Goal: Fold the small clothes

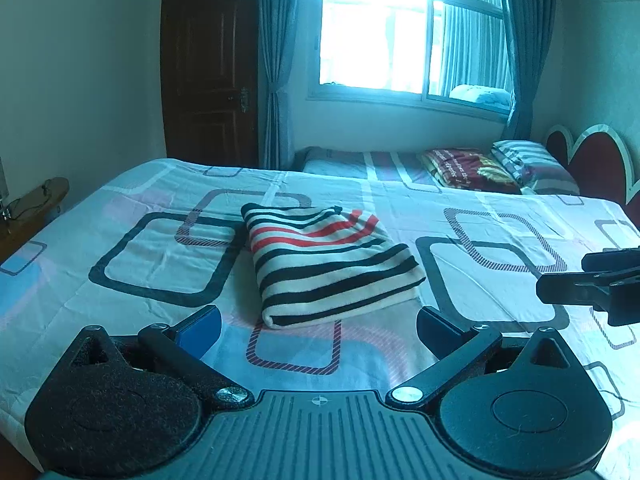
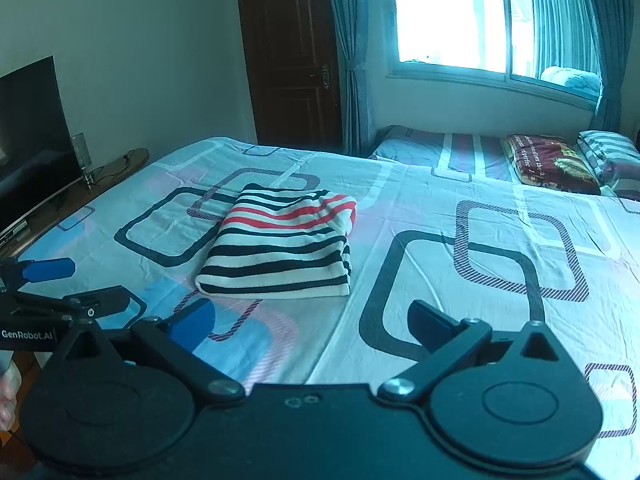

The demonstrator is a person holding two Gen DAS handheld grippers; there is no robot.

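A small striped garment [image 1: 328, 264], white with black and red stripes, lies folded into a compact rectangle on the bed; it also shows in the right wrist view [image 2: 280, 248]. My left gripper [image 1: 320, 330] is open and empty, just short of the garment's near edge. My right gripper [image 2: 312, 326] is open and empty, a little nearer than the garment and to its right. The right gripper shows at the right edge of the left wrist view [image 1: 596, 282]; the left gripper shows at the left edge of the right wrist view [image 2: 60, 292].
The bed sheet [image 1: 120, 264] is pale with dark square outlines. A second bed with pillows [image 1: 472, 172] stands behind. A TV [image 2: 28, 140] on a low cabinet is at the left. A dark door [image 1: 208, 68] and a window [image 1: 400, 36] are at the back.
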